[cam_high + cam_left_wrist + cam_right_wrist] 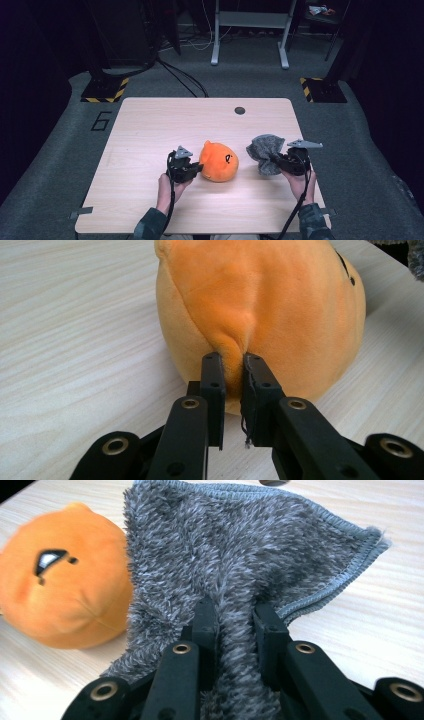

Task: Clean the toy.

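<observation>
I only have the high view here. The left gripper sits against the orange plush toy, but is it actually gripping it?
Observer: Yes. In the left gripper view the left gripper pinches a fold of the orange plush toy between its pads.
Operator: And the right one, on the grey cloth?
Observer: The right gripper is shut on a bunched part of the grey cloth; the pile bulges out between its jaws.
Operator: Any detail on the cloth's edge?
Observer: The right gripper view shows a stitched hem running along the cloth's border, and the rest fans open above the jaws.
</observation>
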The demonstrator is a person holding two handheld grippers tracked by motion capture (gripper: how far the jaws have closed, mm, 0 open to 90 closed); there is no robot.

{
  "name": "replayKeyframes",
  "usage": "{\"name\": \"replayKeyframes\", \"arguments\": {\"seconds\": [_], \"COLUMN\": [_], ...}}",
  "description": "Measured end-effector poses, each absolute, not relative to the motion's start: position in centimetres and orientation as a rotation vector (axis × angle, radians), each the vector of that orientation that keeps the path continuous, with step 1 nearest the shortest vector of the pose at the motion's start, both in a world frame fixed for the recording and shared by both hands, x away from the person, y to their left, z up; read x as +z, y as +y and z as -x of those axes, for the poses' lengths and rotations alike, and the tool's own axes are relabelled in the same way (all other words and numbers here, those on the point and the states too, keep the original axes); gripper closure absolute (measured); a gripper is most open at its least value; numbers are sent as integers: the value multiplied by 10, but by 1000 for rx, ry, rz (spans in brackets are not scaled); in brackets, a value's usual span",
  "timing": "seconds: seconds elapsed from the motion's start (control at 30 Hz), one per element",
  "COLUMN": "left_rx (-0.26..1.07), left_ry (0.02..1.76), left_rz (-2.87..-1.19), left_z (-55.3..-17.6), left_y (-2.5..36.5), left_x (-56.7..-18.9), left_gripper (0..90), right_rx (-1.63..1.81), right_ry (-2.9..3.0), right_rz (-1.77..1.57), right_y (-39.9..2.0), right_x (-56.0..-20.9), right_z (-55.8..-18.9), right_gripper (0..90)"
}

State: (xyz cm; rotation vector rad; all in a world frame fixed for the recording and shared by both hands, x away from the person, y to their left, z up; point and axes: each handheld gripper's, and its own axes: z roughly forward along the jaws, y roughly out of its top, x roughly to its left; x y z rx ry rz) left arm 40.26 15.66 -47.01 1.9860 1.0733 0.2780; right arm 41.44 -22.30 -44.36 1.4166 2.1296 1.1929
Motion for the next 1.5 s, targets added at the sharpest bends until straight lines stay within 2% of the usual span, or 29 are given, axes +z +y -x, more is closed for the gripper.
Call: {"name": "replayKeyframes", "arguments": {"seconds": [0.5,1.23,1.5], "left_rx": [279,280,277], "left_ry": [1046,1018,1000], "left_rz": [-1994,-1979,-1981], "left_z": [-400,-397,-396], "left_y": [143,136,133], "left_x": [-467,-462,-462], "left_gripper": [809,809,811], "right_rx": [1282,1284,1181], "right_ry": [2187,2336,2378], "right_rz": [-1304,-1104,-1078], "right_y": [-189,-101,-83], "right_x": [-418,-408,-417], "right_z": [-415,-428,-431], "right_gripper": [754,748,745]}}
